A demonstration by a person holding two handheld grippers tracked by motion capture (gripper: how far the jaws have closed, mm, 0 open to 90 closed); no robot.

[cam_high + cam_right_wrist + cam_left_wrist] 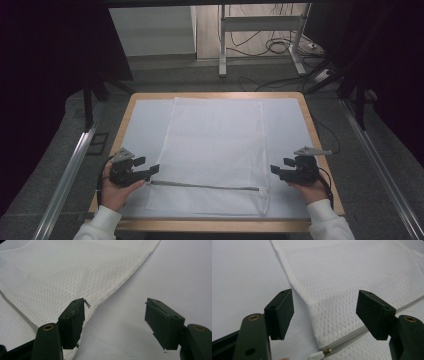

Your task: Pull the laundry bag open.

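Observation:
A white mesh laundry bag point(212, 152) lies flat on the pale mat, its grey zipper point(205, 186) running across near the front. My left gripper point(149, 169) is open at the bag's left edge, beside the zipper's end; in the left gripper view the zipper pull point(327, 351) sits low between the jaws, over the mesh point(352, 277). My right gripper point(276, 168) is open just off the bag's right edge. In the right gripper view the bag's edge point(117, 286) runs past the left jaw, and bare mat lies between the jaws.
The wooden table point(320, 145) carries a pale mat point(285, 120) under the bag. Beyond the far edge stand a metal frame's legs point(222, 50) and floor cables point(280, 47). Metal rails point(70, 170) run along both sides.

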